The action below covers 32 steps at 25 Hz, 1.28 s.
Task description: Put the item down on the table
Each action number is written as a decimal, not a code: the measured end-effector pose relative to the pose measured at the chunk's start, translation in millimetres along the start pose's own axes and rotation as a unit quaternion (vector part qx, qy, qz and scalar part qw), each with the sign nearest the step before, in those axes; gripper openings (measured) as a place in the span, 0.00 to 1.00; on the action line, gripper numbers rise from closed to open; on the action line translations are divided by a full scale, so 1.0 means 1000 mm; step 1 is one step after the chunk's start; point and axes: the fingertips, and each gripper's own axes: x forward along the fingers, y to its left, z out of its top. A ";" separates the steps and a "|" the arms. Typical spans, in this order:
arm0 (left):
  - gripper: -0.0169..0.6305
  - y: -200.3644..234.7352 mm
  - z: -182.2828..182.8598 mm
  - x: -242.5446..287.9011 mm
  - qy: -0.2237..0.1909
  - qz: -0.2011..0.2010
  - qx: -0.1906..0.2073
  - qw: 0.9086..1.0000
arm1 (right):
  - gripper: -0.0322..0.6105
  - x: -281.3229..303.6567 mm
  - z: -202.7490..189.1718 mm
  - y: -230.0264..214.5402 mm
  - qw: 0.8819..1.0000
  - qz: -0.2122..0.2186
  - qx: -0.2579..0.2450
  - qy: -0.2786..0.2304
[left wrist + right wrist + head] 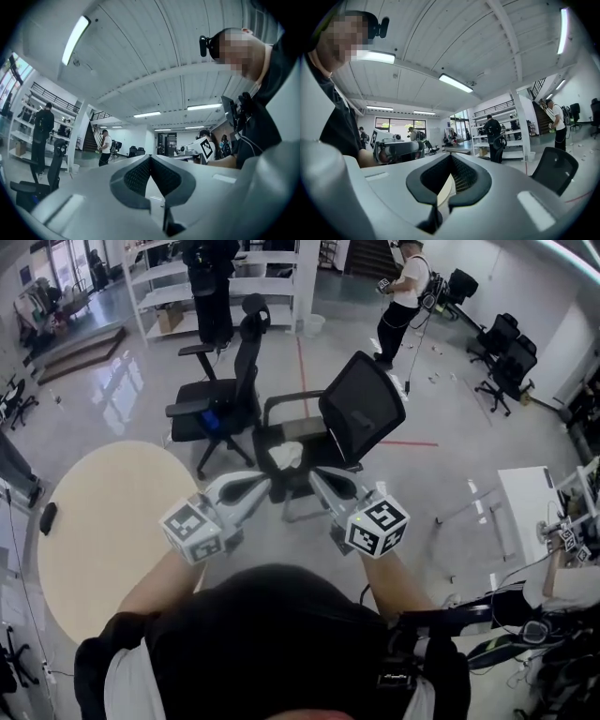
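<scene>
In the head view my left gripper (pixel 265 487) and right gripper (pixel 315 475) are held side by side in front of the person's chest, tips pointing away and close together. Both are shut, and no item shows between the jaws of either. In the left gripper view the left gripper (pixel 150 157) points up at the ceiling with its pads meeting. The right gripper (pixel 451 157) is likewise tilted upward, pads together. A crumpled white item (pixel 285 456) lies on the seat of a black office chair (pixel 361 409) just beyond the tips. The round beige table (pixel 112 531) stands at the left.
A small black object (pixel 47 517) sits at the table's left edge. A second black chair (pixel 225 395) stands behind. White shelves (pixel 272 277) are at the back, a person (pixel 403 296) stands far right, and a white desk (pixel 530 507) with cables is on the right.
</scene>
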 end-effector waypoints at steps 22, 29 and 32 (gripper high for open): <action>0.02 0.017 0.003 -0.037 -0.007 0.018 0.001 1.000 | 0.07 0.026 -0.001 0.022 1.000 0.013 -0.023 0.002; 0.02 0.018 0.003 -0.039 -0.010 0.023 0.000 1.000 | 0.07 0.027 -0.001 0.022 0.999 0.017 -0.027 0.005; 0.02 0.019 0.001 -0.035 -0.011 0.025 -0.002 1.000 | 0.07 0.027 -0.002 0.018 0.999 0.019 -0.028 0.007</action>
